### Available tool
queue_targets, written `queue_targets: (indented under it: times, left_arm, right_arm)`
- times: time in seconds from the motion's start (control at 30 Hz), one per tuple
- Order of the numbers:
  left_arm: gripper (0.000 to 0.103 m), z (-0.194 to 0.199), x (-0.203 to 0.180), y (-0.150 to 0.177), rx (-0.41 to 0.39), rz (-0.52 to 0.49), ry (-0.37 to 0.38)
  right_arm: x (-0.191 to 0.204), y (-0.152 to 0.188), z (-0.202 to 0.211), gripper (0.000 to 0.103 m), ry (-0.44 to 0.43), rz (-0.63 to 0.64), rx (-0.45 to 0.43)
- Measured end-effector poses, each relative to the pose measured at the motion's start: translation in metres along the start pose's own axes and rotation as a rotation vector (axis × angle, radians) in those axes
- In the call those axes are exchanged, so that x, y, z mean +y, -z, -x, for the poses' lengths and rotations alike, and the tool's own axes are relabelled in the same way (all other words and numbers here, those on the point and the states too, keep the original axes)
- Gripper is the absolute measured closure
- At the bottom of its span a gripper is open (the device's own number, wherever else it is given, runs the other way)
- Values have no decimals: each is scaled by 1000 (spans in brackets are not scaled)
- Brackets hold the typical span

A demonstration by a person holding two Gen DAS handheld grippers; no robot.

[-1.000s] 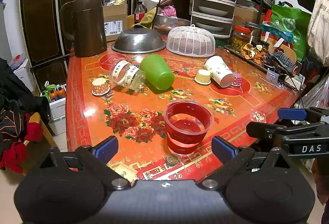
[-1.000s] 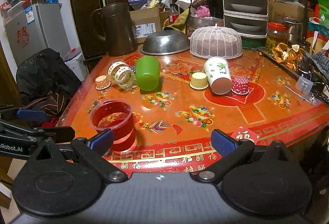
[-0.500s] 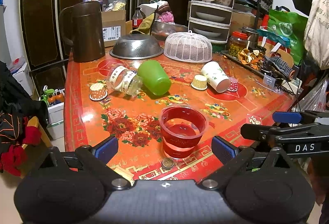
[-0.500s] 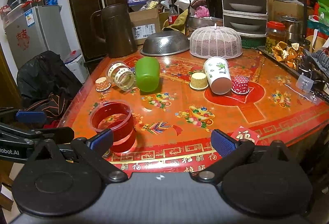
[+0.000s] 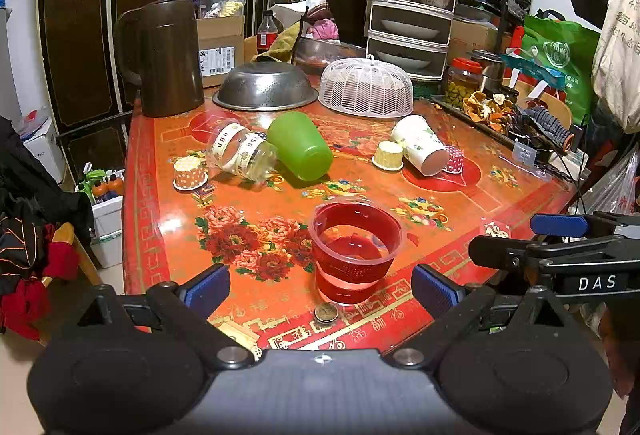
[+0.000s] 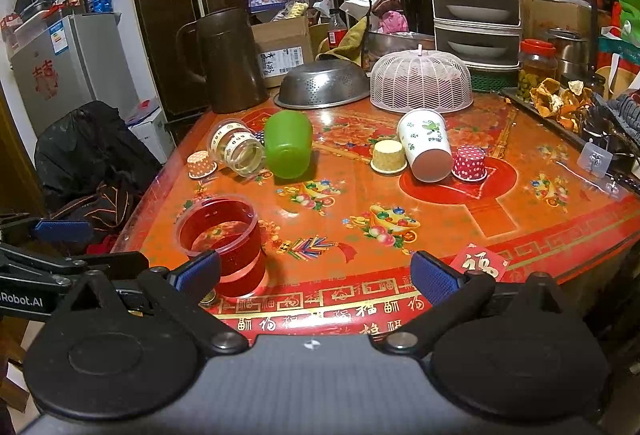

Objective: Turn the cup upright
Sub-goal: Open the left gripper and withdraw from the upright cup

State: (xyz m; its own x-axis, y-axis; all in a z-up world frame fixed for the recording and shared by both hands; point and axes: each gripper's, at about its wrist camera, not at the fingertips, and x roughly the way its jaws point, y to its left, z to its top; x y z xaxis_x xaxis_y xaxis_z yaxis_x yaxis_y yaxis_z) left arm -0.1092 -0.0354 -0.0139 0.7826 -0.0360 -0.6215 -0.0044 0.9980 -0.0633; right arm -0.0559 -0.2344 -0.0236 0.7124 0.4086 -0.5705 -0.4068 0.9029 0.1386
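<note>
A clear red cup [image 5: 354, 249] stands upright near the table's front edge, also in the right wrist view [image 6: 224, 241]. A green cup [image 5: 300, 145] [image 6: 288, 143], a clear jar [image 5: 240, 151] [image 6: 236, 149] and a white paper cup [image 5: 420, 149] [image 6: 426, 149] lie on their sides farther back. My left gripper [image 5: 320, 285] is open and empty, just short of the red cup. My right gripper [image 6: 316, 273] is open and empty at the front edge, right of the red cup.
Small paper cupcake cups [image 5: 190, 173] [image 6: 388, 155] [image 6: 470, 163] stand upside down among the cups. A brown jug [image 5: 168, 55], a metal colander [image 5: 266, 85] and a white mesh cover [image 5: 366, 87] stand at the back. A coin [image 5: 326, 313] lies by the red cup.
Both grippers have drawn back a little from the table and stay open. The red cup stands where it was.
</note>
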Motion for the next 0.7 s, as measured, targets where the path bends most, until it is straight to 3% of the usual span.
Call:
queue_targets:
  times: [0.7]
  left_arm:
    - [4, 0, -1, 0, -4, -7, -6]
  right_arm:
    - [-2, 0, 1, 1, -2, -3, -5]
